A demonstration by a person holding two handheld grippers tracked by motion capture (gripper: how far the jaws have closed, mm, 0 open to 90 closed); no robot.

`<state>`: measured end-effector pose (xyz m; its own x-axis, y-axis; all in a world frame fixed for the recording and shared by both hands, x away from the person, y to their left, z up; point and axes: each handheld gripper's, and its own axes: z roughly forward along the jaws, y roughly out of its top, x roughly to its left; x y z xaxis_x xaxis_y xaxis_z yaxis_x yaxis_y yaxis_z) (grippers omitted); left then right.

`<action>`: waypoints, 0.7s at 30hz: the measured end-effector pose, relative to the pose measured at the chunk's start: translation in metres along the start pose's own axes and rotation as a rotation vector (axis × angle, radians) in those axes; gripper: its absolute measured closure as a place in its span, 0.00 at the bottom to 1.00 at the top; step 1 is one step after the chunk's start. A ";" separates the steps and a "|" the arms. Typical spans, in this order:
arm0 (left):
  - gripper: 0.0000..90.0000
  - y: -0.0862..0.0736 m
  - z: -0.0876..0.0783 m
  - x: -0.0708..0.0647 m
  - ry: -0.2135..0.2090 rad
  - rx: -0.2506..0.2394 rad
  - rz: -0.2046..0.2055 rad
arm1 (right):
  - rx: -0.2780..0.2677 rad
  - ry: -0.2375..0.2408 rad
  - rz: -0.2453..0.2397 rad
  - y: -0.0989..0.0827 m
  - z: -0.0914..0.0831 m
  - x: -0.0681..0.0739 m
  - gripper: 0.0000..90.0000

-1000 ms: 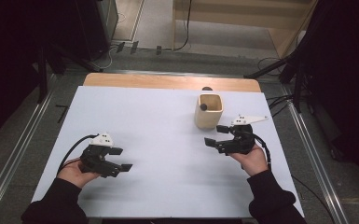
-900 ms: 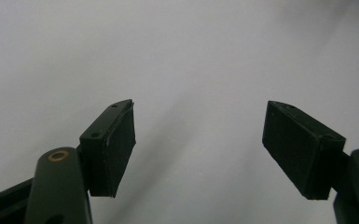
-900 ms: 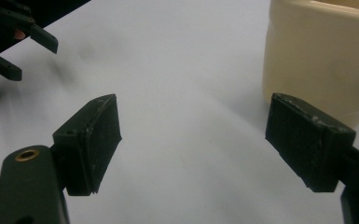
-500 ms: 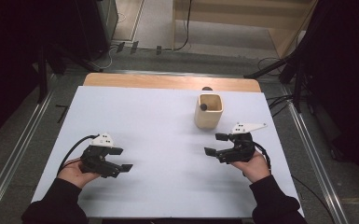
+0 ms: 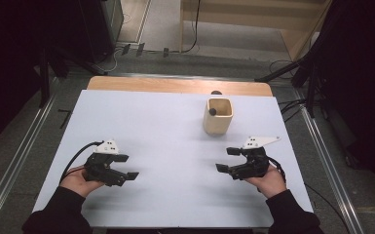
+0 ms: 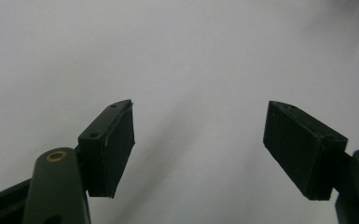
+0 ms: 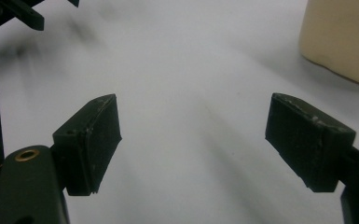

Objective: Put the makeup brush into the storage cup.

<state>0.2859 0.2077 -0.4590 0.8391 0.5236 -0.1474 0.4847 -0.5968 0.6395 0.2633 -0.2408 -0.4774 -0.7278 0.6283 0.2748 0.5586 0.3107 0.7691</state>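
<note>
**K:** Grippers status?

**M:** Left gripper (image 5: 127, 166) sits low over the near-left part of the white table (image 5: 165, 131), held in the person's left hand (image 5: 78, 179). Jaws spread wide, nothing between them. Left gripper view confirms it: two black pads (image 6: 109, 147) well apart, bare white surface in the gap.

**K:** Right one?

**M:** Right gripper (image 5: 228, 160) is at near-right, in the right hand (image 5: 268, 181), jaws pointing left toward the table's middle. Also released, holding nothing. Right gripper view: pads (image 7: 91, 142) wide apart with plain tabletop between them.

**K:** Where's the cup?

**M:** Beige square cup (image 5: 218, 116) stands upright on the far-right part of the table, beyond the right gripper and clear of it, no contact. A small dark round thing (image 5: 213, 111) shows at its mouth; can't tell what it is. In the right gripper view the cup's lower wall (image 7: 340, 39) shows at upper right, outside the jaw gap.

**K:** Left gripper relative to the cup?

**M:** Well apart, opposite side of the table.
</note>
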 end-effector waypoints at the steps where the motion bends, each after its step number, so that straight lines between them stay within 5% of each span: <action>1: 0.29 0.000 0.000 0.000 0.000 0.000 -0.001 | 0.003 0.000 -0.002 -0.001 0.000 0.001 0.21; 21: 0.28 -0.003 0.000 -0.003 0.006 0.003 0.014 | 0.008 -0.004 -0.048 -0.014 -0.007 0.006 0.21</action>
<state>0.2821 0.2082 -0.4604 0.8441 0.5192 -0.1341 0.4741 -0.6058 0.6390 0.2480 -0.2468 -0.4823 -0.7524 0.6152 0.2353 0.5262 0.3465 0.7765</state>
